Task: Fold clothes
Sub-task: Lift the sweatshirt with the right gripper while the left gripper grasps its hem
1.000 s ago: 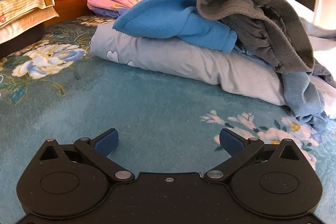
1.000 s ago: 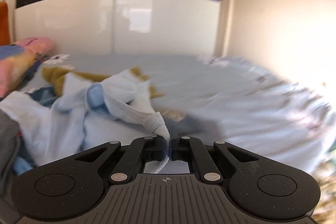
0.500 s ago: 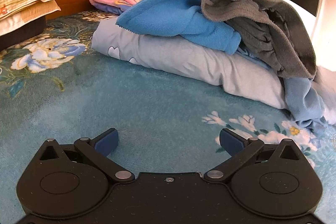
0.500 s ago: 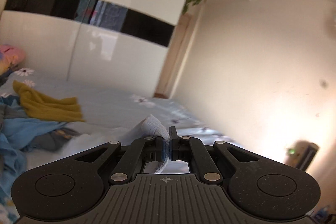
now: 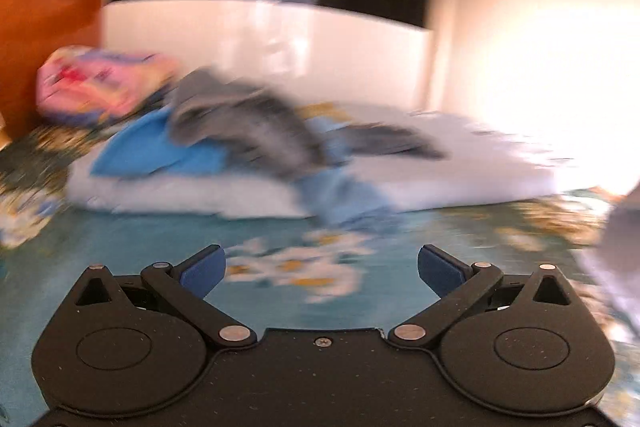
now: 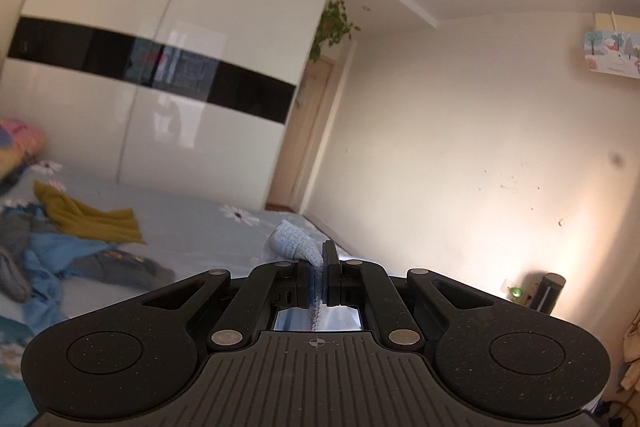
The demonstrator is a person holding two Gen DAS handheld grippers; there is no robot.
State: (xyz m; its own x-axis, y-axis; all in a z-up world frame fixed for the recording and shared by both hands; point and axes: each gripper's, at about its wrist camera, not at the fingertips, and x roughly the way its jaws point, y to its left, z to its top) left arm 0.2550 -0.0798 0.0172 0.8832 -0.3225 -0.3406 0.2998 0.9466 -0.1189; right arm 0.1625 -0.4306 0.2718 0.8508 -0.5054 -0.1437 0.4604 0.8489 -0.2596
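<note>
My right gripper [image 6: 319,277] is shut on a light blue ribbed garment [image 6: 294,243], held high above the bed; the cloth hangs down below the jaws out of sight. My left gripper [image 5: 320,267] is open and empty, low over the teal flowered bedspread [image 5: 132,247]. The left wrist view is blurred. In it a pile of clothes lies ahead: a grey garment [image 5: 240,119] on a blue fleece [image 5: 156,151] over a pale grey folded piece [image 5: 180,191]. A pale cloth [image 5: 616,239] hangs at its right edge.
A mustard garment [image 6: 88,215] and blue and grey clothes [image 6: 60,259] lie on the pale sheet in the right wrist view. A pink printed bundle [image 5: 100,83] sits by the wooden headboard [image 5: 36,27]. A white wardrobe [image 6: 160,75] stands behind the bed.
My right gripper has lifted the light blue garment further up and away from the pile. My left gripper has swung to the right and tilted up, blurring its view; it stays open.
</note>
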